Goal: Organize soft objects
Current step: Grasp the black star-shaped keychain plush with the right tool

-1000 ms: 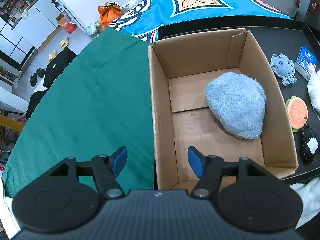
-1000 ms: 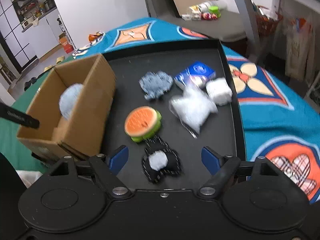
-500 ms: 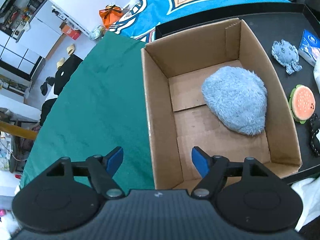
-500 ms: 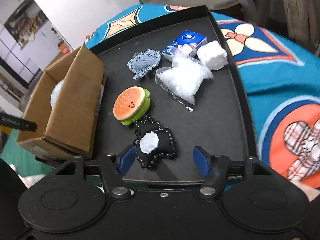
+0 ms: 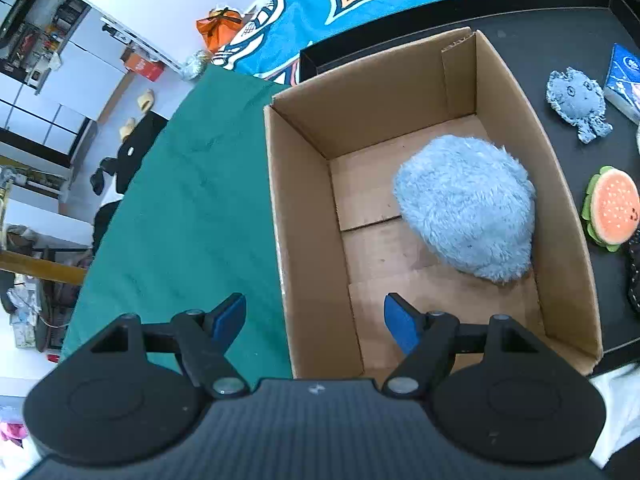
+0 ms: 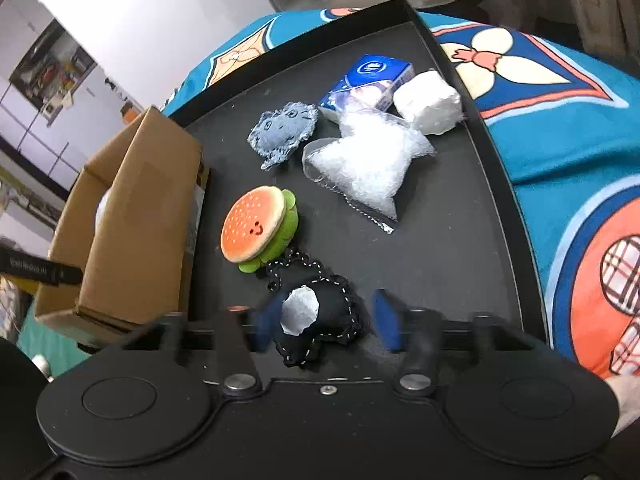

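No writing reads clearly: the blue tissue pack (image 6: pixel 370 80) at upper centre shows only a round white logo. The black plush toy (image 6: pixel 316 314) with white stitching and a white patch lies at lower centre on the black tray (image 6: pixel 452 240), between the spread fingers of the right gripper (image 6: pixel 324 326), its lower edge hidden. Just above it sits a smiling hamburger plush (image 6: pixel 258 234). The left gripper (image 5: pixel 316 318) hangs open, empty, over the cardboard box (image 5: pixel 304 240) holding a fluffy light-blue plush (image 5: pixel 468 208).
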Available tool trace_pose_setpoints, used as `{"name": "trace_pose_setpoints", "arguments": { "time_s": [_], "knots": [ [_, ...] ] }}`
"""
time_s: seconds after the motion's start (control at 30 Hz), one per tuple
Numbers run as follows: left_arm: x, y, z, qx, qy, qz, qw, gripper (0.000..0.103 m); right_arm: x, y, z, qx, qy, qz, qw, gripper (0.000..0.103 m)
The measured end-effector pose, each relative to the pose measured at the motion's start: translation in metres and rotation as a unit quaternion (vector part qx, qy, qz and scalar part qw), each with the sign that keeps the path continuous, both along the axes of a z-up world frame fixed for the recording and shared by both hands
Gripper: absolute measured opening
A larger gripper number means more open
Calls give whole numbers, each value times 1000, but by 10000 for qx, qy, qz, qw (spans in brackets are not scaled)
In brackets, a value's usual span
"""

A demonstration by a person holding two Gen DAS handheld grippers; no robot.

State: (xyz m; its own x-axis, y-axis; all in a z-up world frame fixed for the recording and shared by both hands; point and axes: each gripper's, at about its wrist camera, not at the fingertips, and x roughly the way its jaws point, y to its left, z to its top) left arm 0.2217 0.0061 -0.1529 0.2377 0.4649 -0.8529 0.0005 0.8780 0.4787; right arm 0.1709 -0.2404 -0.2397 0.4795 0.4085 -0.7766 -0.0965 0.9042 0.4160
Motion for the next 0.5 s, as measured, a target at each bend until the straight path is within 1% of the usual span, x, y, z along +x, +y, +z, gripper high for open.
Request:
{"name": "trace_pose_setpoints", "arguments": {
  "time_s": [0.1,0.2,0.23,0.27,0.37,0.5],
  "knots": [
    [-1,-2,-2,68,72,-27,9999,75,0,-1,0,34,3,16,10000,27],
    [1,-2,-5,71,160,-11,9998,75,-1,-2,3,93,-3,-5,10000,22],
    [2,-3,-6,81,177,-5,9998,75,-2,-3,4,135,-12,-16,9999,17],
    [3,-4,-7,101,195,-6,9998,75,-3,-5,5,165,-30,-35,9999,9],
    [4,-6,-8,145,222,-46,9996,75,-4,-9,8,184,-58,-104,9998,9],
    [4,-7,-10,130,263,-72,9995,75,-7,-8,13,173,-107,-32,9998,7]
  ]
}}
